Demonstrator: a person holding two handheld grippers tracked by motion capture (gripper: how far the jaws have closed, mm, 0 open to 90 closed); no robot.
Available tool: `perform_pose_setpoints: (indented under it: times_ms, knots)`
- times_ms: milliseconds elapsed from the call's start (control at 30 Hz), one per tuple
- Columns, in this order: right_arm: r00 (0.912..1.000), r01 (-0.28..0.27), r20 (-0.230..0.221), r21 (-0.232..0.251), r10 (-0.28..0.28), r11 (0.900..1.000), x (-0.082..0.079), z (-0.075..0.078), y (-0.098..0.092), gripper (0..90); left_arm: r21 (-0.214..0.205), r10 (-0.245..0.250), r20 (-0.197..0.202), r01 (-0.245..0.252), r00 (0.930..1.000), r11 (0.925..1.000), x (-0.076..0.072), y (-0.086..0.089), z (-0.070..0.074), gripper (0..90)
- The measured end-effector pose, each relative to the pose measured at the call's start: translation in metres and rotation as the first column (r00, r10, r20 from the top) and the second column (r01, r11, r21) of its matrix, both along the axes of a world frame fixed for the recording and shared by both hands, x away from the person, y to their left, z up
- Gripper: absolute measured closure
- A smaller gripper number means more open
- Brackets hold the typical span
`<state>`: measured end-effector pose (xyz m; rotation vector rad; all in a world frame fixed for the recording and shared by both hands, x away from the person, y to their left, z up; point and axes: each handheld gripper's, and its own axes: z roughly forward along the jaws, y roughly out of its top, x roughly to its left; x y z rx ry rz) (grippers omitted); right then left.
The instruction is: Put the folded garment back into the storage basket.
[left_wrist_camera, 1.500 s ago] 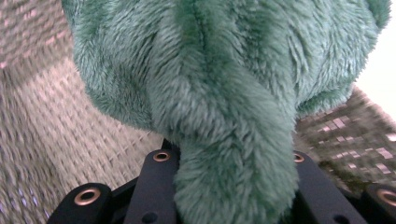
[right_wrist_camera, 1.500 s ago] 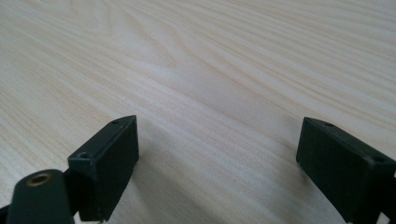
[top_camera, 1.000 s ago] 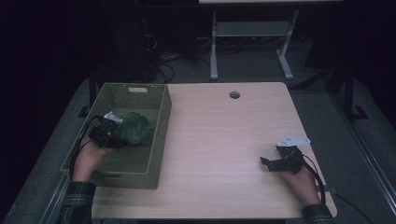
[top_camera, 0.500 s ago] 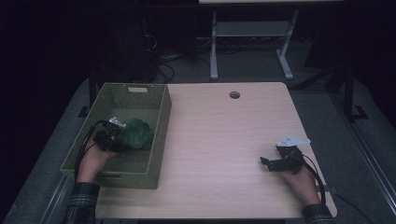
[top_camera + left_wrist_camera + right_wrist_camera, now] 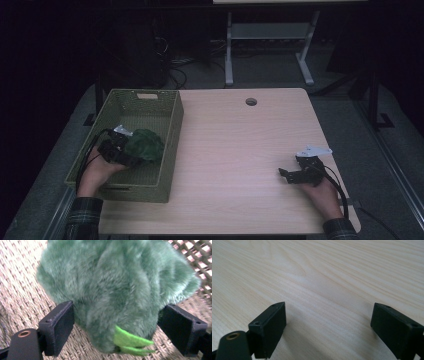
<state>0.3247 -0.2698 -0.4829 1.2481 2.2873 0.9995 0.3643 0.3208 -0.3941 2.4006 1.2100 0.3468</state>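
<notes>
The green plush toy (image 5: 144,145) is lying on the woven floor of the olive basket (image 5: 172,131), close to the basket's wall on the side facing the bare table (image 5: 240,150). The left hand-held gripper (image 5: 131,154) is sitting inside the basket too, pointing at the toy from the side away from that wall. Its jaws have just been opening and are now standing wide on either side of the toy; in the left gripper view the fur (image 5: 117,287) is bulging between the black pads (image 5: 58,327) and brushing them, but they are no longer squeezing it. A bright green felt tab (image 5: 131,342) is hanging toward the camera. The toy is a rounded lump with no clear long axis.

The left forearm is reaching in over the basket's near rim, so the likely next move is backing out and up. The right hand-held gripper (image 5: 286,174) is resting on the table well away from the basket, jaws spread wide and empty over bare wood.
</notes>
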Motion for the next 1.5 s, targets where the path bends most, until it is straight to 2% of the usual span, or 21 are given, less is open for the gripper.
perform_pose_setpoints:
  times_ms: [133, 267, 333, 400, 433, 733, 967, 1200, 1333, 1500]
  knots:
    - [1.0000, 0.000, 0.000, 0.000, 0.000, 1.0000, 0.000, 0.000, 0.000, 12.5, 0.008, -0.013, 0.026, 0.013, 0.9996, 0.9999, -0.003, 0.000, 0.009, 13.7]
    - [1.0000, 0.000, 0.000, 0.000, 0.000, 1.0000, 0.000, 0.000, 0.000, 12.5, -0.004, -0.007, 0.043, 0.007, 0.9990, 1.0000, -0.005, 0.002, 0.017, 13.8]
    - [1.0000, 0.000, 0.000, 0.000, 0.000, 1.0000, 0.000, 0.000, 0.000, 12.5, -0.019, -0.013, 0.068, 0.014, 0.9976, 0.9997, -0.008, 0.000, 0.028, 13.8]
    - [1.0000, 0.000, 0.000, 0.000, 0.000, 1.0000, 0.000, 0.000, 0.000, 12.5, -0.028, -0.010, 0.072, 0.012, 0.9973, 0.9995, -0.009, -0.001, 0.030, 13.9]
    - [1.0000, 0.000, 0.000, 0.000, 0.000, 1.0000, 0.000, 0.000, 0.000, 12.5, -0.035, -0.018, 0.087, 0.021, 0.9960, 0.9992, -0.010, -0.005, 0.035, 13.9]
    - [1.0000, 0.000, 0.000, 0.000, 0.000, 1.0000, 0.000, 0.000, 0.000, 12.5, -0.098, -0.064, 0.137, 0.078, 0.9885, 0.9922, -0.012, -0.041, 0.055, 13.9]
    - [1.0000, 0.000, 0.000, 0.000, 0.000, 1.0000, 0.000, 0.000, 0.000, 12.5, -0.136, -0.105, 0.174, 0.130, 0.9791, 0.9822, -0.012, -0.074, 0.063, 14.0]
    - [1.0000, 0.000, 0.000, 0.000, 0.000, 1.0000, 0.000, 0.000, 0.000, 12.5, -0.176, -0.169, 0.199, 0.204, 0.9654, 0.9630, -0.016, -0.111, 0.067, 14.2]
    - [1.0000, 0.000, 0.001, 0.000, 0.000, 1.0000, 0.000, 0.000, 0.000, 12.5, -0.185, -0.192, 0.208, 0.231, 0.9591, 0.9551, -0.018, -0.130, 0.067, 14.2]
    - [1.0000, 0.000, 0.001, 0.000, 0.000, 1.0000, 0.000, 0.000, 0.000, 12.5, -0.207, -0.217, 0.221, 0.263, 0.9509, 0.9424, -0.022, -0.153, 0.062, 14.3]
